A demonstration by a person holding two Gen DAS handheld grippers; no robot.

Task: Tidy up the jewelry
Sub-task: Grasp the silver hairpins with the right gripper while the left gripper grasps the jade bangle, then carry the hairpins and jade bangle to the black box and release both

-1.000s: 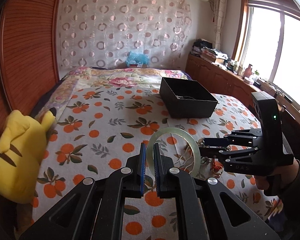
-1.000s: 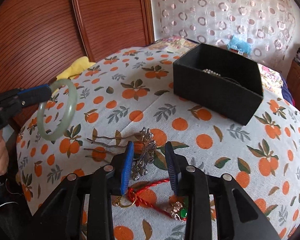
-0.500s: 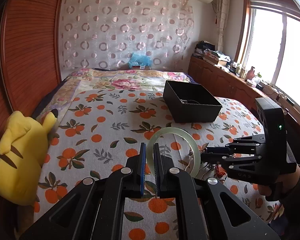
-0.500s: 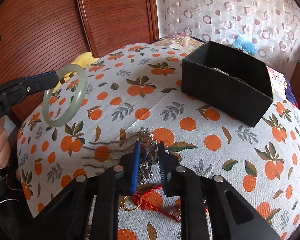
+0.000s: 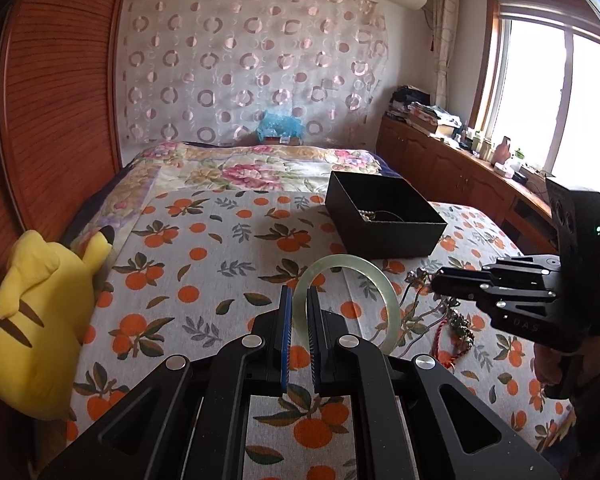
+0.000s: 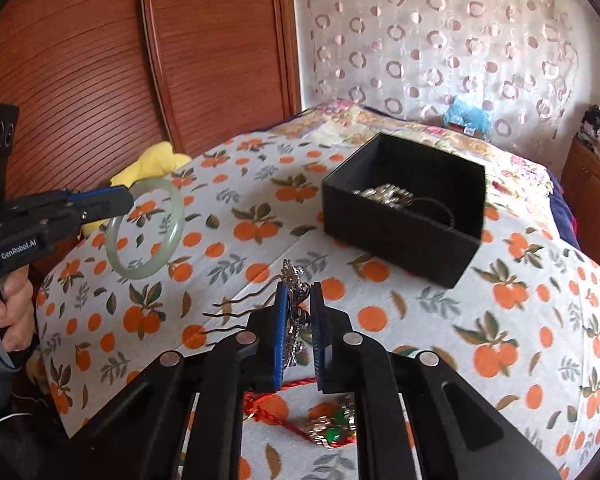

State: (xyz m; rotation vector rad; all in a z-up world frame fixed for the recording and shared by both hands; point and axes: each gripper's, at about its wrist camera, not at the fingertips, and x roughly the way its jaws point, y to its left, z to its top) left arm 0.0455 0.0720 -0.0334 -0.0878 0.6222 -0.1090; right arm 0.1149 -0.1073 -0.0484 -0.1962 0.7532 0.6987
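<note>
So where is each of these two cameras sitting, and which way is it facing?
Left wrist: sits on the left gripper, looking along its fingers over the bed; they clamp a green bangle; the right gripper shows.
Right wrist: sits on the right gripper, looking down at the bedspread; its jaws are closing on a silver hair comb; a hand shows.
Shared: the bangle, black box, yellow plush toy, each other's gripper.
</note>
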